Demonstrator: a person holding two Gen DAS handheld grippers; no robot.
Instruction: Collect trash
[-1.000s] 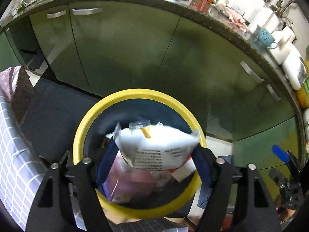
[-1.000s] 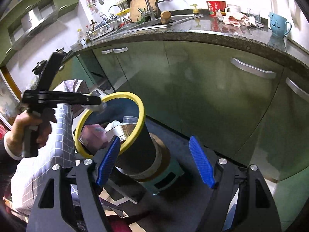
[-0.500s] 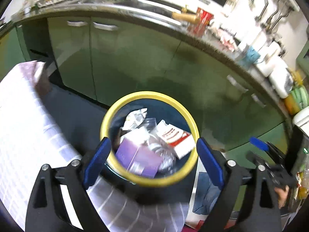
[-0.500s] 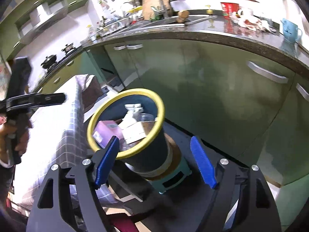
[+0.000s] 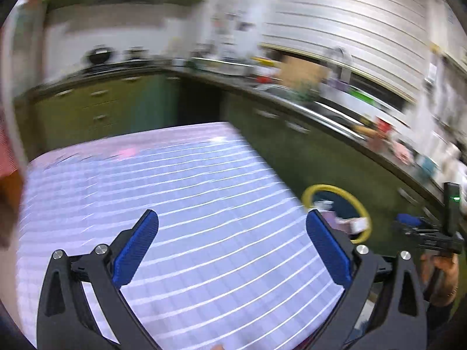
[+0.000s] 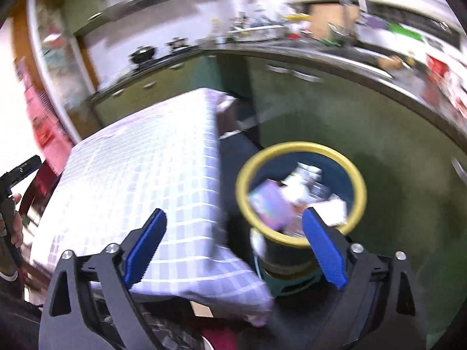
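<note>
Both grippers, left point(image 5: 230, 250) and right point(image 6: 233, 248), just spread their fingers wide, holding nothing, trash sitting in the yellow-rimmed bin point(image 6: 300, 145).

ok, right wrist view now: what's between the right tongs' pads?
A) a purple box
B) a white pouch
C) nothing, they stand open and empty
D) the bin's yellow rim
C: the right tongs have just been opening and stand wide with nothing between the pads; the trash sits loose in the yellow-rimmed bin beyond them, beside the checked tablecloth.
</note>
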